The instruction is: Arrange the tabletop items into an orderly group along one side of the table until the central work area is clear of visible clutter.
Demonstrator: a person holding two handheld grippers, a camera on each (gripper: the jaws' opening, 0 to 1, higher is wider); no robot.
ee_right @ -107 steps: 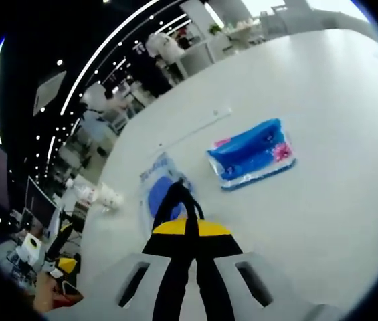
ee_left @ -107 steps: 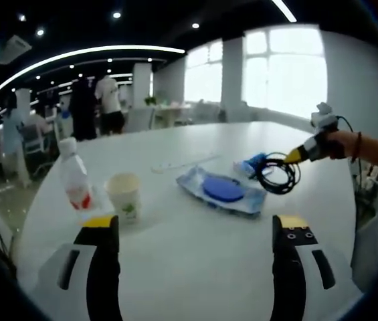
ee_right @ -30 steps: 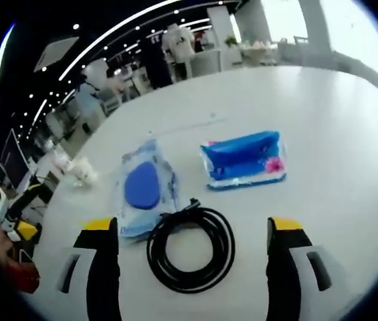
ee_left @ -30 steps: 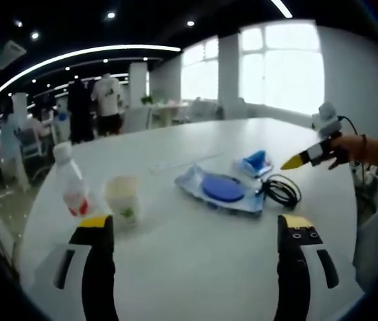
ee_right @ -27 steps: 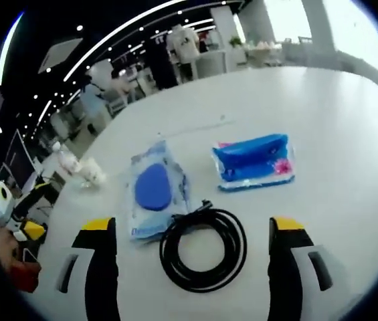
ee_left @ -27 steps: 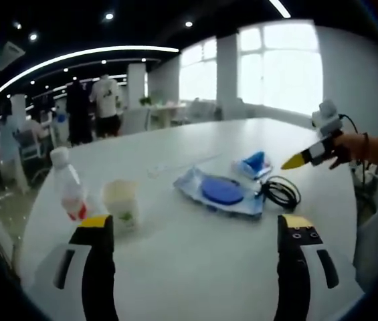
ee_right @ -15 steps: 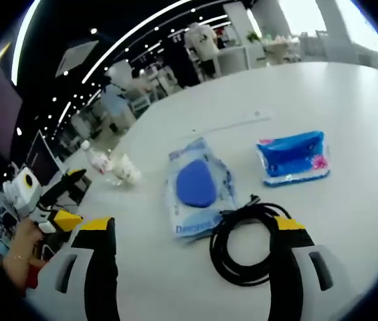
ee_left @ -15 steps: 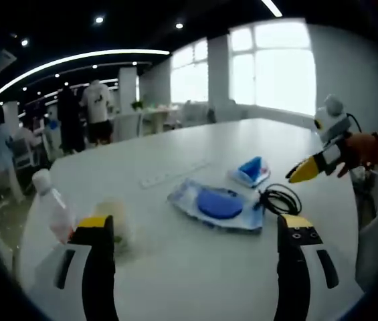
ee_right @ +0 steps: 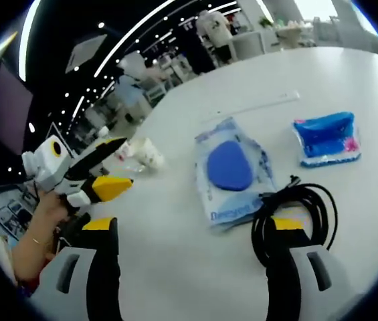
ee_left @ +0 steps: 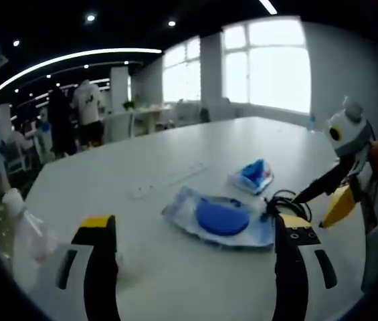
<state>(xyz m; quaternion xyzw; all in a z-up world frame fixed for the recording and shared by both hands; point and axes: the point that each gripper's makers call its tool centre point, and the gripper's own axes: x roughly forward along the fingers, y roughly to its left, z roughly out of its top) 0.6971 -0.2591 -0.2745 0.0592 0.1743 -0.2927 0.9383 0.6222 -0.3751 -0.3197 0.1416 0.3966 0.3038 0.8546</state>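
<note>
Cable coil (ee_right: 294,215) now lies loose on my bench (ee_right: 175,267).
Both tongs (ee_left: 195,231) (ee_right: 192,231) gape empty; one blue pouch (ee_right: 229,167), one tissue pack (ee_right: 328,139).

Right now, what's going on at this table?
A person holds a gripper in each hand over a white table, tidying it. Both the left gripper and the right gripper are open and empty. A coiled black cable lies beside a clear packet with a blue pad; a blue tissue pack lies farther off. A bottle stands at the left.

Blurred bottle (ee_left: 25,235), tool-hidden cable (ee_right: 294,215) edge.
</note>
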